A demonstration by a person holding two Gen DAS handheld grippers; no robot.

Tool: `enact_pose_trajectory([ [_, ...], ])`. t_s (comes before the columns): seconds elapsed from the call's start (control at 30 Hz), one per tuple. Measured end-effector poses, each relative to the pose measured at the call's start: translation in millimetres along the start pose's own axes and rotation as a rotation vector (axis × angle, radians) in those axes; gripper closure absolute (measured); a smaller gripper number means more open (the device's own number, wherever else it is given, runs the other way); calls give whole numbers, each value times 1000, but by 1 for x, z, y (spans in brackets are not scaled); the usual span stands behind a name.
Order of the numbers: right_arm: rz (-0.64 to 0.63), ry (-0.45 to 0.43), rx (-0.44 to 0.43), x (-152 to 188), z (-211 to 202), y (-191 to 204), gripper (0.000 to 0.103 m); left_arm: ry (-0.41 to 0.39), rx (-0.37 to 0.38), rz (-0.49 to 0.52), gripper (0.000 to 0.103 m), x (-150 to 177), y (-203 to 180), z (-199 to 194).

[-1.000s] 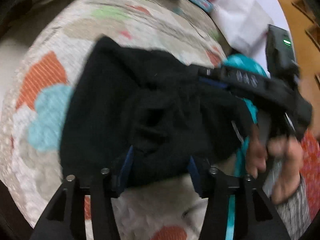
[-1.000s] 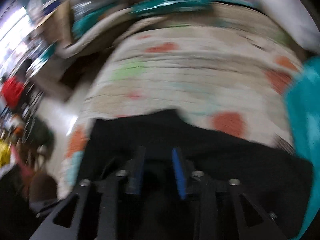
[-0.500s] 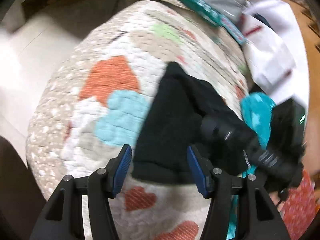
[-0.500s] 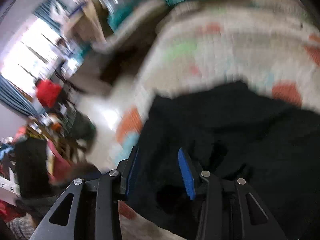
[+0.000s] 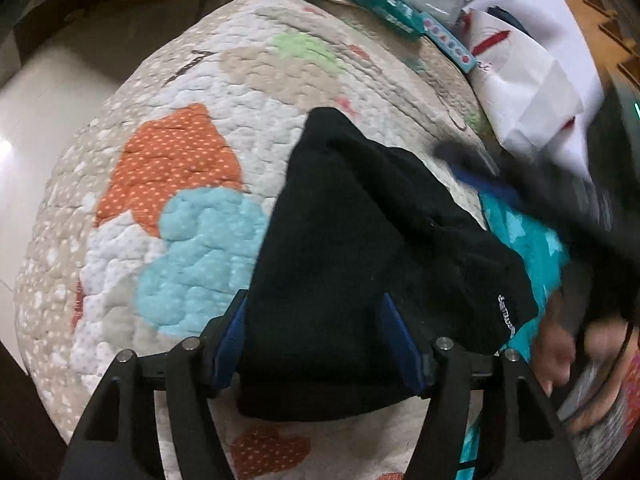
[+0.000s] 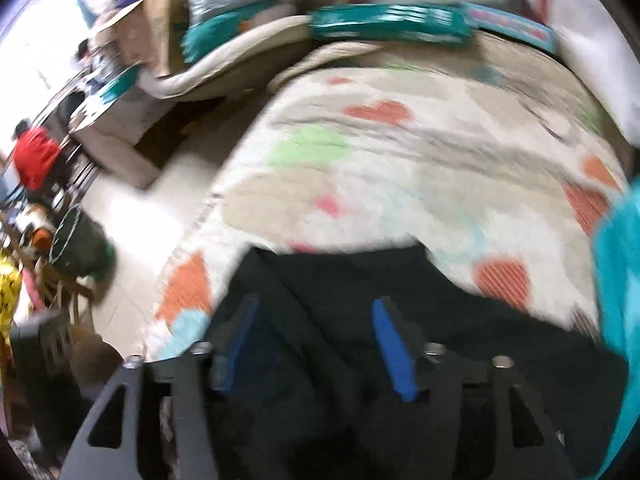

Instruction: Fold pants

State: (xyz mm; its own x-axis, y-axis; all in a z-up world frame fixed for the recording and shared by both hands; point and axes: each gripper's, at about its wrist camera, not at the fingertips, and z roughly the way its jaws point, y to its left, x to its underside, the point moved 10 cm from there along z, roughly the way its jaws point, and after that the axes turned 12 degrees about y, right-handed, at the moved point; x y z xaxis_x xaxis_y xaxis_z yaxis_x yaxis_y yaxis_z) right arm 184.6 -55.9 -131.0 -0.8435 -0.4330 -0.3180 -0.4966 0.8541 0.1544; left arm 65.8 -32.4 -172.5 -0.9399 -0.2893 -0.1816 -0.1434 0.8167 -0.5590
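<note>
From the left wrist camera, one pair of black pants [image 5: 372, 264] lies folded in a heap on a quilt [image 5: 192, 128] that has orange, blue and green patches. The left claw [image 5: 316, 340] hangs over the near end of the pants with its two blue fingers [image 5: 230, 334] spread and opening wider — the cloth sits between them, but the fingers do not squeeze it. One teal cloth [image 5: 532, 248] peeks out from under the right side of the pants. The right claw [image 5: 480, 168] is a dark blur by the far edge of the pants, with a hand [image 5: 576, 344] lower down. One long teal box [image 5: 380, 4] lies at the far end of the quilt.

From the right wrist camera, the picture is blurry. The right claw [image 6: 316, 332] is over the pants [image 6: 460, 360] — its two blue fingers [image 6: 390, 348] are spread and opening, pinching nothing. The quilt [image 6: 400, 168] lies beyond, with the teal box [image 6: 392, 24] at its far end.
</note>
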Motion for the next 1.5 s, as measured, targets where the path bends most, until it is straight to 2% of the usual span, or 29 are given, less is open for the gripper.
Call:
enact_pose_trajectory([
  [0.07, -35, 63, -18, -16, 27, 11, 32, -25, -77, 34, 59, 3, 1, 1],
  [0.1, -48, 112, -16, -21, 43, 18, 33, -31, -146, 65, 79, 6, 3, 3],
  [0.13, -57, 175, -7, -20, 60, 23, 46, -41, -167, 90, 82, 9, 4, 2],
  [0.17, -69, 225, -7, -16, 72, 28, 65, -53, -183, 110, 84, 11, 3, 1],
  [0.2, -82, 239, -10, -13, 77, 33, 84, -54, -188, 118, 87, 11, 2, 1],
  [0.23, -109, 217, 10, -15, 76, 41, 90, -54, -189, 121, 89, 11, 2, 0],
  [0.3, -128, 213, -22, -16, 74, 57, 94, -49, -173, 106, 90, 11, 6, -2],
  [0.43, -172, 207, -19, -29, 76, 89, 95, -36, -142, 53, 92, 9, 19, -13],
  [0.53, -185, 204, -49, -40, 80, 112, 95, -68, -160, 3, 92, 2, 42, -32],
  [0.67, -215, 159, -92, -66, 80, 146, 95, -123, -171, -106, 92, -13, 80, -58],
  [0.73, -194, 157, -99, -71, 87, 153, 90, -120, -181, -146, 88, -18, 98, -62],
  [0.77, -188, 160, -98, -71, 87, 148, 89, -95, -175, -164, 86, -17, 104, -61],
  [0.8, -177, 169, -113, -70, 87, 145, 80, -74, -141, -193, 84, -15, 110, -60],
  [0.83, -149, 164, -134, -70, 82, 138, 66, -73, -109, -209, 79, -14, 112, -62],
  [0.9, -86, 106, -148, -70, 61, 113, 50, -75, -56, -216, 70, -11, 114, -73],
  [1.0, 8, 18, -83, -57, 21, 55, 49, -112, -36, -213, 66, -14, 115, -93],
  [1.1, 34, -12, -5, -30, -1, 21, 49, -148, -93, -175, 64, -19, 108, -108],
  [1.13, 48, -8, -3, -18, -3, 16, 49, -148, -121, -154, 62, -22, 103, -107],
  [1.2, 69, 14, -14, -1, 4, 13, 49, -129, -178, -113, 61, -30, 90, -90],
  [1.27, 89, 36, 22, 18, 13, 9, 49, -105, -253, -63, 61, -38, 78, -70],
  [1.33, 125, 38, 54, 37, 14, -5, 49, -76, -281, -14, 61, -49, 64, -57],
  [1.5, 328, -23, -11, 94, -7, -63, 49, -12, -349, 46, 60, -72, 35, -19],
])
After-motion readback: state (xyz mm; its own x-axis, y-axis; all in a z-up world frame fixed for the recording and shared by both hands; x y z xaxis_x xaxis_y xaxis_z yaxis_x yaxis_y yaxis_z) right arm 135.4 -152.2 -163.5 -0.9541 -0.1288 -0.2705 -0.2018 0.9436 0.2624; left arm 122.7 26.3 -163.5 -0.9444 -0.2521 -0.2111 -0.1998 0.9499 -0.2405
